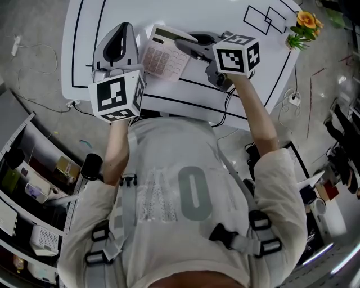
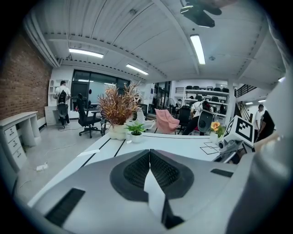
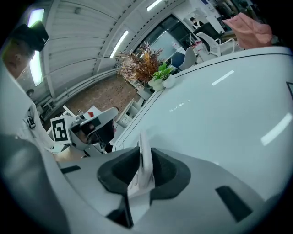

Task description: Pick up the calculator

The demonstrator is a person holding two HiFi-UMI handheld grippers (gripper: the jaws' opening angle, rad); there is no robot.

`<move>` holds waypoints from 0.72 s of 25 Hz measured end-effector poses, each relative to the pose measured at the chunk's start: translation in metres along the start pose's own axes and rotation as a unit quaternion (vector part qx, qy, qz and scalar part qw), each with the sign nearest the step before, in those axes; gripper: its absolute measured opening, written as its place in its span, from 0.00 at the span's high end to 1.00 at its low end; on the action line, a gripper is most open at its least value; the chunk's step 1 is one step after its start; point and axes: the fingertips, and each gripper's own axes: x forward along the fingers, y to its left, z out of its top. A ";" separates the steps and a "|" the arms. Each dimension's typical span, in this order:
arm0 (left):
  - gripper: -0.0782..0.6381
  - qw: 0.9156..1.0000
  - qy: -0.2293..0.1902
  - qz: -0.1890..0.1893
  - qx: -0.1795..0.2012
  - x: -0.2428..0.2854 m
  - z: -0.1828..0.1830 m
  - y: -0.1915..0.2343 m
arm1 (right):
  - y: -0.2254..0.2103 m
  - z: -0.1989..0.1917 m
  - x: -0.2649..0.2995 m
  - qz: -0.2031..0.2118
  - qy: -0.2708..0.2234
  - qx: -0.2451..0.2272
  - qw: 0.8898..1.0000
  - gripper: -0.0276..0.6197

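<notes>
A pale pink-and-white calculator (image 1: 163,59) lies on the white table (image 1: 129,11), near its front edge. My right gripper (image 1: 183,44) reaches in from the right and is shut on the calculator's right edge. In the right gripper view the calculator (image 3: 142,157) stands edge-on between the dark pads (image 3: 167,171), which press on both its faces. My left gripper (image 1: 126,28) rests just left of the calculator, apart from it. Seen in its own view, the left gripper (image 2: 149,165) is shut with its pads touching and nothing between them.
Black lines mark the table. A small pot of orange flowers (image 1: 304,25) stands at its far right corner. Dried and green plants (image 2: 120,112) stand at the table's far end. Shelves (image 1: 34,185) and floor cables (image 1: 292,101) flank the person.
</notes>
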 end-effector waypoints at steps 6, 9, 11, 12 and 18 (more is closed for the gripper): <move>0.86 1.000 0.003 -0.005 0.004 0.002 -0.003 -0.006 | 0.001 0.002 0.002 0.005 -0.029 0.026 0.999 0.84; 0.86 1.000 0.005 -0.007 0.004 0.000 -0.004 -0.007 | 0.002 0.003 0.003 0.005 -0.033 0.027 0.999 0.84; 0.86 1.000 0.005 -0.007 0.005 0.000 -0.006 -0.008 | 0.000 0.003 0.002 0.004 -0.036 0.028 0.999 0.84; 0.86 1.000 0.005 -0.007 0.005 0.000 -0.006 -0.008 | 0.000 0.003 0.002 0.003 -0.038 0.029 0.999 0.84; 0.86 1.000 0.005 -0.004 0.005 -0.007 -0.005 -0.001 | 0.005 0.004 0.004 0.001 -0.042 0.031 0.999 0.85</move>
